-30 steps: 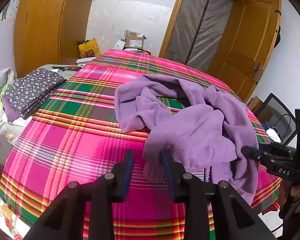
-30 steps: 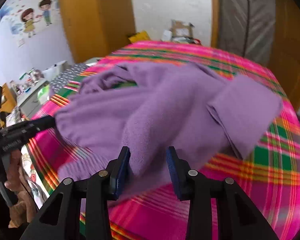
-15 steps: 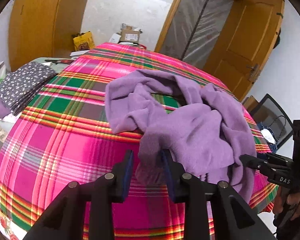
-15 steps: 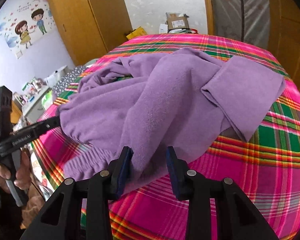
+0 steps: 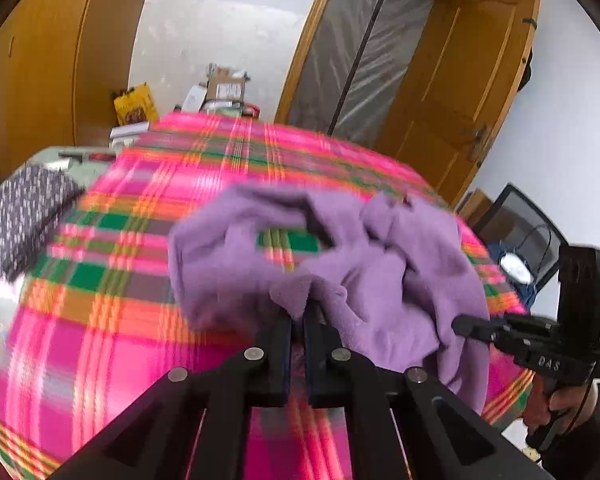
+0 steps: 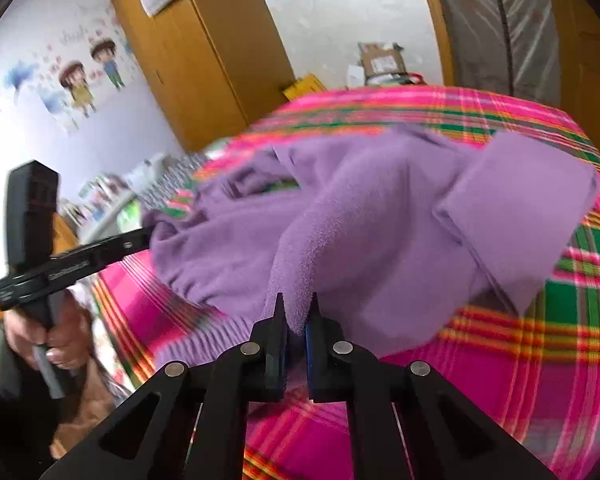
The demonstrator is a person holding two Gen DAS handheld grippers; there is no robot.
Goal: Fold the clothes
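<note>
Blurring purple garment (image 5: pixel 380 280), hem hidden

- purple fleece garment (image 5: pixel 380 272), plain
- plaid bedspread (image 5: pixel 112 320): pink with green, orange and white stripes
- folded cloth (image 5: pixel 20 216) off its left edge: dark grey, small white print
- both grippers black
- wardrobe (image 6: pixel 204 52) orange-brown wood

Both claws (image 5: pixel 298 320) (image 6: pixel 297 312) clamped tight
</note>
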